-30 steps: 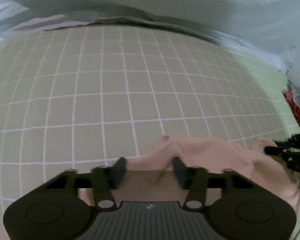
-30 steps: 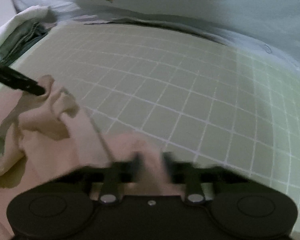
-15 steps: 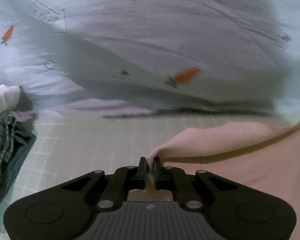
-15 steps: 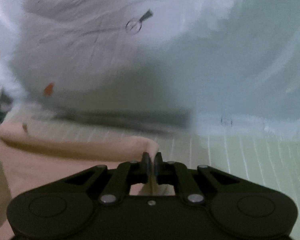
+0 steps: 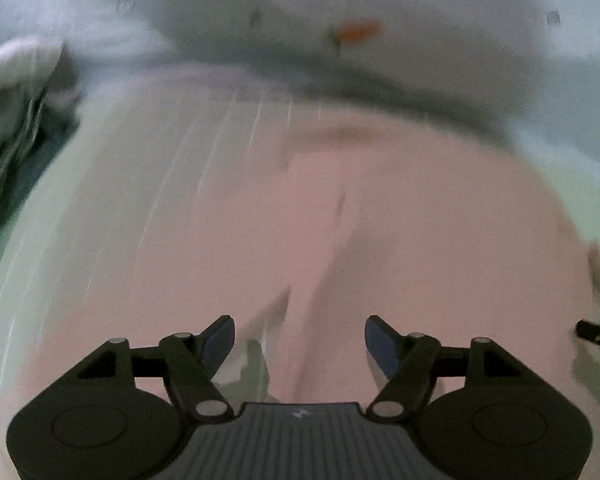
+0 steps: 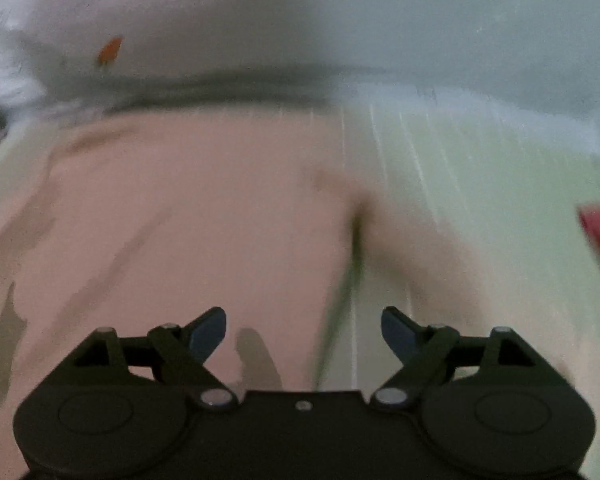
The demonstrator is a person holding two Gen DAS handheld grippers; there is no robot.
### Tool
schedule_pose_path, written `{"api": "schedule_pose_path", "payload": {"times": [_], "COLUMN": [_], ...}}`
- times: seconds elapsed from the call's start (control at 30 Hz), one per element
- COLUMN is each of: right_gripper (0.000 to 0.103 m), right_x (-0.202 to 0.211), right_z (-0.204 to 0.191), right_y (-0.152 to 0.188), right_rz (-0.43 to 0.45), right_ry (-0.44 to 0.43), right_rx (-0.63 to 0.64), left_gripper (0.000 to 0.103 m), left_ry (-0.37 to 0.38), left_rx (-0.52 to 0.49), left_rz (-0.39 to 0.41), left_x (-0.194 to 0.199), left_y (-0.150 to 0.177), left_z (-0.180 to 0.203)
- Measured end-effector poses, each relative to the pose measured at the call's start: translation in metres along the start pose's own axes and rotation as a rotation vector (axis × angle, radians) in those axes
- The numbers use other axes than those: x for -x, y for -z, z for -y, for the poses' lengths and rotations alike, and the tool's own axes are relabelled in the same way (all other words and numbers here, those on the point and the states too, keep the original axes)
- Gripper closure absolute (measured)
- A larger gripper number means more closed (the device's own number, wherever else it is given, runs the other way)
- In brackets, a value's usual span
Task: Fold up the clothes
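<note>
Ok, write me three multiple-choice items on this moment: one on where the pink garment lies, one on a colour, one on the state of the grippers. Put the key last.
1. Where does the pink garment lie?
A. Spread on the pale green gridded mat
B. Hanging from a rail
C. Inside a basket

2. What colour are the small printed motifs on the pale bedding behind the mat?
A. Blue
B. Orange
C. Black

3. What state are the left gripper and right gripper in?
A. Both shut on the garment
B. Left shut, right open
C. Both open, holding nothing

Key:
1 A: both wrist views show the pink cloth flat on the gridded mat.
2 B: an orange mark shows on the bedding in each view.
3 C: in each view the fingers stand wide apart with no cloth between them.
</note>
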State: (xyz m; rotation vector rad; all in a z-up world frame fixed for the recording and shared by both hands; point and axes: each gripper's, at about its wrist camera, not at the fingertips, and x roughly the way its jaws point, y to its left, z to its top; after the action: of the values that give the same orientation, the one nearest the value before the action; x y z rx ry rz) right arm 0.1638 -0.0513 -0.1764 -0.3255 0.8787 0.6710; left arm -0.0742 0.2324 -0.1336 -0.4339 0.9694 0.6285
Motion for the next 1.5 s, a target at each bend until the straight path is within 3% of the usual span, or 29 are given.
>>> {"api": "schedule_pose_path", "payload": {"times": [0.13, 0.27, 0.33, 0.37, 0.43, 0.5, 0.6, 0.77, 0.87, 0.93, 1.03, 1.1, 1.23, 1.33, 1.37, 1.4, 1.43, 1.47, 1.5], "right_gripper": [0.019, 0.03, 0.042, 0.053, 0.071, 0.097, 0.099, 0.099, 0.099, 0.099, 0.098, 0.099, 0.098, 0.095, 0.089, 0.067, 0.053, 0.034, 0.03], "right_x": [0.037, 0.06, 0.066, 0.069, 0.073, 0.075, 0.089, 0.152, 0.174, 0.167, 0.142, 0.15, 0.15, 0.15, 0.151, 0.153, 0.154, 0.155, 0.154], "right_z": [0.005, 0.007, 0.004, 0.001, -0.004, -0.008, -0.006, 0.02, 0.034, 0.035, 0.029, 0.034, 0.036, 0.037, 0.038, 0.039, 0.04, 0.042, 0.048], "right_y": [0.057, 0.088, 0.096, 0.099, 0.103, 0.106, 0.114, 0.11, 0.111, 0.117, 0.136, 0.15, 0.155, 0.161, 0.164, 0.168, 0.172, 0.175, 0.174], "right_rz": [-0.057, -0.06, -0.056, -0.054, -0.053, -0.046, 0.003, 0.174, 0.22, 0.176, 0.043, 0.081, 0.053, 0.038, 0.04, 0.044, 0.048, 0.051, 0.047], "right_ry": [-0.032, -0.087, -0.115, -0.126, -0.146, -0.17, -0.197, -0.288, -0.327, -0.274, -0.167, -0.23, -0.167, -0.123, -0.122, -0.118, -0.114, -0.111, -0.111], "right_rx": [-0.087, -0.168, -0.163, -0.154, -0.136, -0.123, -0.149, -0.328, -0.415, -0.381, -0.313, -0.411, -0.389, -0.361, -0.37, -0.379, -0.388, -0.393, -0.387], "left_gripper": [0.03, 0.03, 0.03, 0.033, 0.049, 0.098, 0.101, 0.101, 0.101, 0.101, 0.103, 0.103, 0.103, 0.101, 0.092, 0.074, 0.062, 0.042, 0.03], "left_ry": [-0.021, -0.013, -0.006, -0.005, -0.005, -0.019, 0.009, 0.093, 0.106, 0.081, 0.006, -0.021, -0.053, -0.079, -0.071, -0.061, -0.055, -0.05, -0.046], "left_rx": [0.078, 0.218, 0.281, 0.303, 0.333, 0.322, 0.331, 0.344, 0.368, 0.36, 0.342, 0.334, 0.322, 0.314, 0.307, 0.298, 0.287, 0.276, 0.262], "left_rz": [-0.075, -0.076, -0.072, -0.076, -0.079, -0.069, -0.043, 0.06, 0.062, 0.035, -0.032, -0.036, -0.011, -0.037, -0.03, -0.026, -0.026, -0.027, -0.028], "left_x": [0.019, 0.037, 0.044, 0.045, 0.049, 0.056, 0.071, 0.122, 0.137, 0.134, 0.121, 0.123, 0.134, 0.131, 0.131, 0.129, 0.129, 0.128, 0.128], "left_y": [0.053, 0.085, 0.099, 0.105, 0.116, 0.128, 0.137, 0.143, 0.153, 0.16, 0.175, 0.177, 0.172, 0.177, 0.179, 0.181, 0.182, 0.182, 0.182], "left_z": [-0.017, -0.039, -0.048, -0.05, -0.051, -0.045, -0.041, -0.042, -0.043, -0.041, -0.036, -0.034, -0.034, -0.031, -0.03, -0.028, -0.022, -0.016, -0.009]}}
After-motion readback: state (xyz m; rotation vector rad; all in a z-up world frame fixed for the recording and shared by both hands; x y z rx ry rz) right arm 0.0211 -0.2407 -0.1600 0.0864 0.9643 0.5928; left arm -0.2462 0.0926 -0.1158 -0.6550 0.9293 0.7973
